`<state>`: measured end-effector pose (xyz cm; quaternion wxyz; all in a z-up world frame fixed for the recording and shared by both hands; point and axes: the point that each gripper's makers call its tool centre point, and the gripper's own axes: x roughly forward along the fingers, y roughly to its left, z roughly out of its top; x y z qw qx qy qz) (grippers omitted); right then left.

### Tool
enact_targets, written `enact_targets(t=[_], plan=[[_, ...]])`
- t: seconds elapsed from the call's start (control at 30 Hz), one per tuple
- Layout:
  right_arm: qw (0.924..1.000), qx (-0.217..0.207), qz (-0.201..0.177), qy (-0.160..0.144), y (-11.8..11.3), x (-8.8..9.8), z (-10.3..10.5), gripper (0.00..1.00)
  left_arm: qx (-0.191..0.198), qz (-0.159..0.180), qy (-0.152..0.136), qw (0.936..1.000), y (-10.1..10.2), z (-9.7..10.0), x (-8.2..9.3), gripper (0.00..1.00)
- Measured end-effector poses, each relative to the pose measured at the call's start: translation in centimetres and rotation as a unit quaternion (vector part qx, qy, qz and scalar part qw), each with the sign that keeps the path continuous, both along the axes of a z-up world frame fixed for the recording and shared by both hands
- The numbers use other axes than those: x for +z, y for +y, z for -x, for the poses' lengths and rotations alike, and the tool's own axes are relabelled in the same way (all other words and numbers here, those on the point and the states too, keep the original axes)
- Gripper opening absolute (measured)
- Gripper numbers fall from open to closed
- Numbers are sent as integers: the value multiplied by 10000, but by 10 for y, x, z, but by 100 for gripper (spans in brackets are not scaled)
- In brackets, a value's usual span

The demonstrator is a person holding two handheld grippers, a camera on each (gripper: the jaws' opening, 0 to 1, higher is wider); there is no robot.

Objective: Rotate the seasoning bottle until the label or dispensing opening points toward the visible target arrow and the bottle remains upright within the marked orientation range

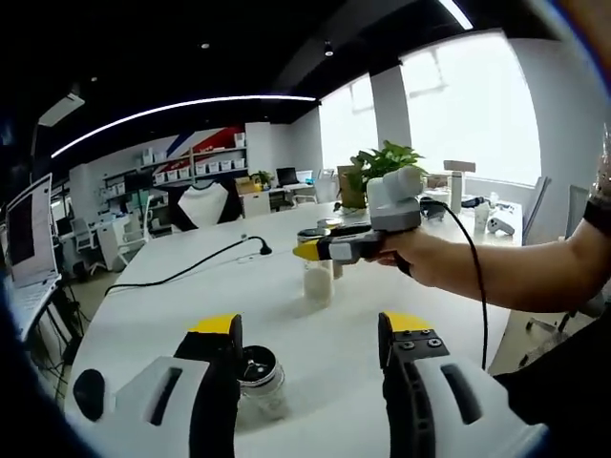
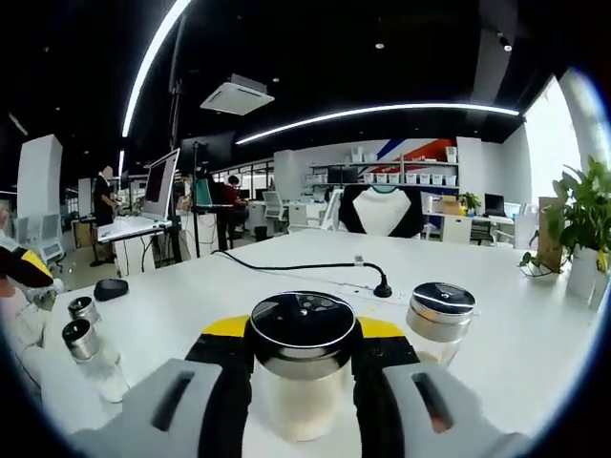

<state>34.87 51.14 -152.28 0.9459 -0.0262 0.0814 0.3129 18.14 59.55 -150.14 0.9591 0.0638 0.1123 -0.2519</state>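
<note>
Seasoning bottle (image 2: 302, 367): clear glass body with pale contents, dark round cap with a chrome rim and small holes on top. Upright on the white table (image 2: 191, 305), between the right gripper's (image 2: 302, 355) yellow-tipped black jaws. The jaws sit close against both sides of the bottle below the cap, holding it. In the left gripper view the same bottle (image 1: 318, 277) stands mid-table under the right gripper (image 1: 307, 250), held in a person's hand (image 1: 420, 256).

A second shaker (image 2: 440, 320) of the same kind stands just beside it on the right. Two small shakers (image 2: 84, 329) stand well apart at the left.

Left gripper (image 1: 307, 334): jaws set wide apart, holding nothing. A small jar (image 1: 258, 377) with a dark open top stands just inside its left jaw; contact cannot be told.

A black cable (image 2: 315, 267) runs across the table behind.
</note>
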Motion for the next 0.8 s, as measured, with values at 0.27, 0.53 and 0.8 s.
enact_targets(t=[0.27, 0.53, 0.8], plan=[[9995, 290, -78, 70, -2, 2, 33, 37, -305, 29, 37, 9995, -27, 3, -7, 61], [9972, 691, -276, 49, 0, 16, 75, 37, -518, 25, 183, 9985, -48, 2, -19, 61], [9906, 1237, -566, 113, -3, 37, 125, 37, -808, -86, 260, 9964, -72, -9, -28, 61]])
